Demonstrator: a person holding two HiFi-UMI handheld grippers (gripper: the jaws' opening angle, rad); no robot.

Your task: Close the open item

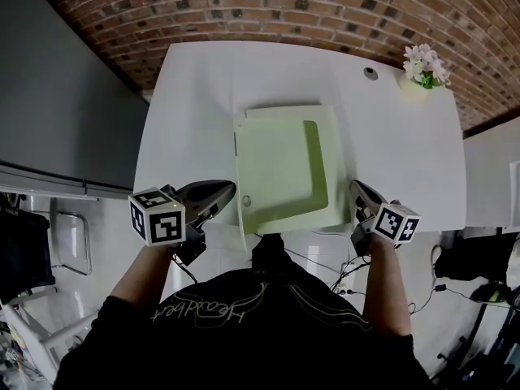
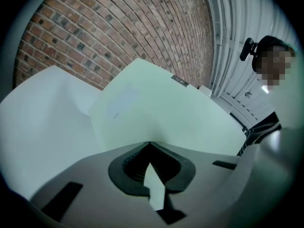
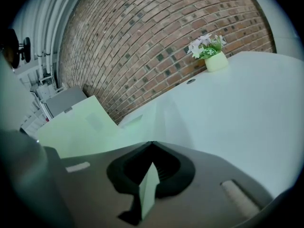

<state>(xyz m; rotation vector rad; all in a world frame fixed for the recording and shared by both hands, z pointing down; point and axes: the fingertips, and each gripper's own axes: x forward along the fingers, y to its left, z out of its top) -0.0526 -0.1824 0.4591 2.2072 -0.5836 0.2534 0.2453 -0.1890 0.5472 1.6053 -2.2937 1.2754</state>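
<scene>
Matt pale-green card folder (image 1: 284,169), smooth white tabletop (image 1: 195,96), rough red brick wall (image 1: 244,6)

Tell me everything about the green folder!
The folder is pale green, thin and flat, like plastic or card. It lies open on the white table, at the person's edge, with its left flap raised. The left gripper and right gripper each pinch an edge of it.
</scene>
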